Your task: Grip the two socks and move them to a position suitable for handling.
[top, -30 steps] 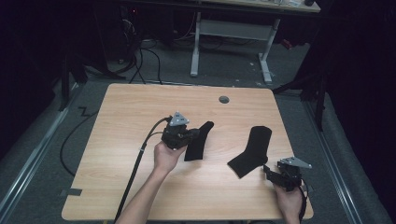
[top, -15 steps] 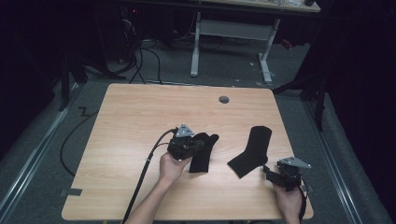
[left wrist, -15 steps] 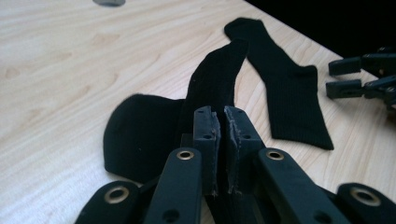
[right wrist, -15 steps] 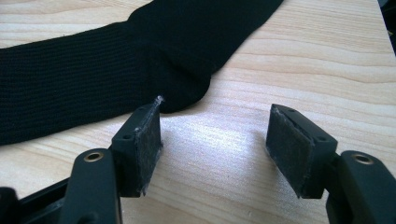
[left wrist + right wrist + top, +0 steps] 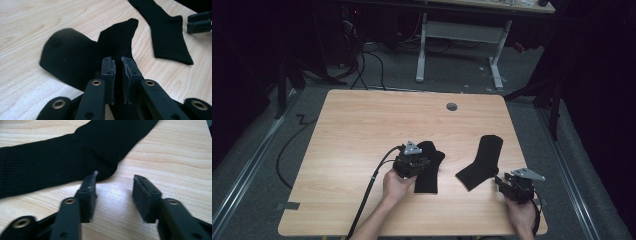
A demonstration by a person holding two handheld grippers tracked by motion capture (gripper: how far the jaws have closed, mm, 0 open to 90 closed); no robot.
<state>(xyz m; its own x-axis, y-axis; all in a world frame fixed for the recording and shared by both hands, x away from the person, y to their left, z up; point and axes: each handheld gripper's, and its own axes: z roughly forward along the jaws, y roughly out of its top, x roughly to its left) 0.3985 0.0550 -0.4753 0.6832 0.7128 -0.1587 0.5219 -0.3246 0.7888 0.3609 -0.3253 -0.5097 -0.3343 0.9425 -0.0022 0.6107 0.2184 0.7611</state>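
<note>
Two black socks lie on the wooden table point(image 5: 362, 130). The left sock point(image 5: 427, 182) is bunched, and a fold of this sock point(image 5: 67, 57) stands up between the jaws of my left gripper point(image 5: 423, 167) point(image 5: 118, 62). The jaws have just been opening a little but still pinch the fabric. The right sock point(image 5: 482, 160) point(image 5: 167, 32) lies flat, bent at the heel. My right gripper point(image 5: 500, 181) point(image 5: 115, 178) sits low at the table's near right. Its jaws have just been closing and stand apart over bare wood. The right sock's heel point(image 5: 62, 157) lies just past the left jaw tip.
A round cable hole point(image 5: 452, 106) sits near the table's far edge. The left gripper's cable point(image 5: 372, 185) trails off the near edge. A white desk frame point(image 5: 457, 30) and floor cables point(image 5: 362, 55) lie beyond the table, which has dark floor on every side.
My left gripper has come down and toward the near edge with its sock, which now rests bunched on the table nearer the other sock. The right hand has stayed in place.
</note>
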